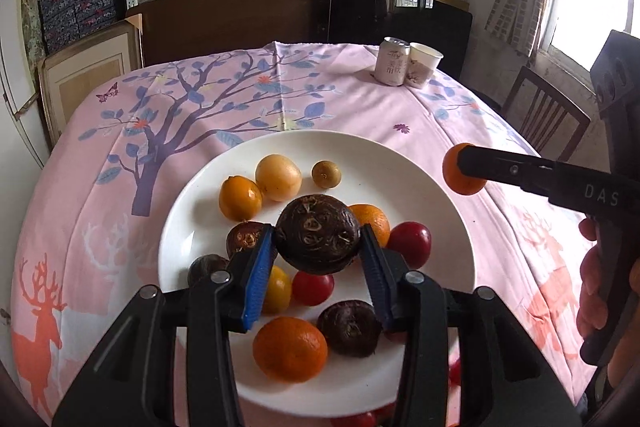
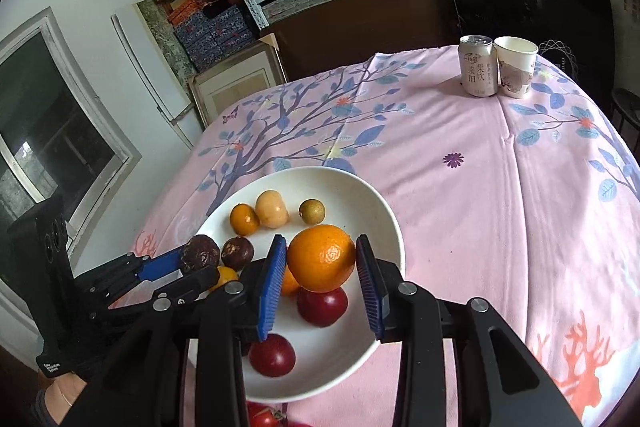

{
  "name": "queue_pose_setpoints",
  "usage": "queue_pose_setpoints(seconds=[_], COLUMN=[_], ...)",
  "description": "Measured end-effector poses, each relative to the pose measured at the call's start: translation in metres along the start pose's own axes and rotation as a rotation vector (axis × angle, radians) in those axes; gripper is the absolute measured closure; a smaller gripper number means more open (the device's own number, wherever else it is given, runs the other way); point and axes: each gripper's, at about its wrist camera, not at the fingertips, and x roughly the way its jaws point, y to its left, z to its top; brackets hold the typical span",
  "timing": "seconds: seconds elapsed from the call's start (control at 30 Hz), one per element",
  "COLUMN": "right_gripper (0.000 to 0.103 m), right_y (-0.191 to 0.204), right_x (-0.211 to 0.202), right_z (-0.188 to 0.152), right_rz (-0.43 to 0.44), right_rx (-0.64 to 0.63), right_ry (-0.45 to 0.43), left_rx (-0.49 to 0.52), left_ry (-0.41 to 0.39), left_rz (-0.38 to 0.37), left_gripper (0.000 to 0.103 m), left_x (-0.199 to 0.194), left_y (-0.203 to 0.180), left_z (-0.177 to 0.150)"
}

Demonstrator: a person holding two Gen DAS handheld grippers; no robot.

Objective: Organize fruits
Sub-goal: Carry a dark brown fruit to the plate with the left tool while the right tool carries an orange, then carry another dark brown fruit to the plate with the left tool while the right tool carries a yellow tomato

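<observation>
Both tools loaded at this moment. Left gripper (image 1: 318, 243) closed on a dark brown wrinkled fruit (image 1: 318, 234), held above the middle of the white plate (image 1: 192, 211). Right gripper (image 2: 322, 261) closed on an orange (image 2: 321, 258), held above the right part of the plate, near its rim.

On the plate already: many fruits, mixed and not grouped. Far side: two yellow-orange fruits (image 1: 240, 197) and a small greenish one (image 1: 326, 174). Near side: another orange (image 1: 290, 349), a dark fruit (image 1: 350, 327), red ones (image 1: 410, 243), a small yellow one.

A few red fruits partly visible off the plate at the near edge, on the pink tablecloth (image 1: 360, 99). Can (image 1: 393, 61) and paper cup (image 1: 424, 64) far away, apart from the work.

Probably well advanced: most fruit gathered, two pieces not set down yet, a few left outside. Impossible to tell if sorting by kind is wanted.
</observation>
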Motion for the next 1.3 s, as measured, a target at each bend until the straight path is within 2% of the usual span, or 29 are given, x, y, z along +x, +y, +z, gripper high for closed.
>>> queue_pose_setpoints(seconds=[0.03, 0.07, 0.1, 0.17, 0.37, 0.47, 0.6, 0.67, 0.77, 0.83, 0.87, 0.9, 1.07, 1.17, 1.27, 1.3], right_gripper=[0.066, 0.056, 0.050, 0.046, 0.045, 0.039, 0.037, 0.038, 0.038, 0.039, 0.042, 0.058, 0.059, 0.059, 0.059, 0.059], right_y=[-0.001, -0.003, -0.004, -0.001, 0.017, 0.037, 0.067, 0.078, 0.085, 0.080, 0.077, 0.075, 0.056, 0.030, 0.005, 0.000], right_x=[0.003, 0.003, 0.000, -0.009, -0.047, -0.063, -0.060, -0.055, -0.044, -0.032, -0.026, -0.022, -0.049, -0.064, -0.068, -0.068], right_z=[0.002, 0.003, 0.003, -0.001, -0.041, -0.079, -0.138, -0.159, -0.174, -0.175, -0.176, -0.177, -0.176, -0.171, -0.169, -0.169], right_rz=[-0.007, -0.002, -0.001, 0.005, 0.012, 0.008, 0.015, 0.026, -0.032, -0.037, -0.022, 0.004, 0.006, -0.037, -0.065, -0.067], right_rx=[0.012, 0.028, 0.041, 0.027, -0.061, -0.157, -0.307, -0.353, -0.396, -0.365, -0.345, -0.326, -0.246, -0.170, -0.101, -0.083], right_ry=[0.002, 0.001, -0.012, -0.030, -0.015, 0.023, 0.150, 0.185, 0.194, 0.219, 0.234, 0.251, 0.119, 0.064, 0.059, 0.060], left_rx=[-0.011, -0.026, -0.044, -0.083, -0.097, -0.054, -0.043, -0.046, -0.039, -0.029, -0.025, -0.019, 0.066, 0.114, 0.107, 0.110], left_ry=[0.003, 0.000, -0.009, -0.043, -0.070, -0.084, -0.071, -0.055, -0.037, -0.021, -0.012, -0.005, 0.040, 0.045, 0.057, 0.066], left_rz=[0.006, 0.009, 0.013, 0.001, -0.036, -0.005, 0.008, 0.009, 0.024, 0.037, 0.037, 0.036, 0.027, 0.031, -0.002, 0.000], left_gripper=[0.059, 0.048, 0.034, 0.026, 0.025, 0.014, 0.014, 0.014, 0.014, 0.014, 0.014, 0.014, 0.014, 0.014, 0.014, 0.018], left_x=[0.004, 0.005, 0.004, -0.007, -0.055, -0.081, -0.105, -0.111, -0.114, -0.112, -0.111, -0.109, -0.095, -0.084, -0.068, -0.062], left_y=[0.002, 0.005, 0.007, 0.013, 0.016, 0.012, 0.013, 0.016, 0.016, 0.014, 0.012, 0.011, -0.015, -0.036, -0.051, -0.057], left_z=[0.001, 0.002, 0.003, -0.001, -0.032, -0.062, -0.100, -0.115, -0.131, -0.139, -0.141, -0.142, -0.150, -0.149, -0.144, -0.143])
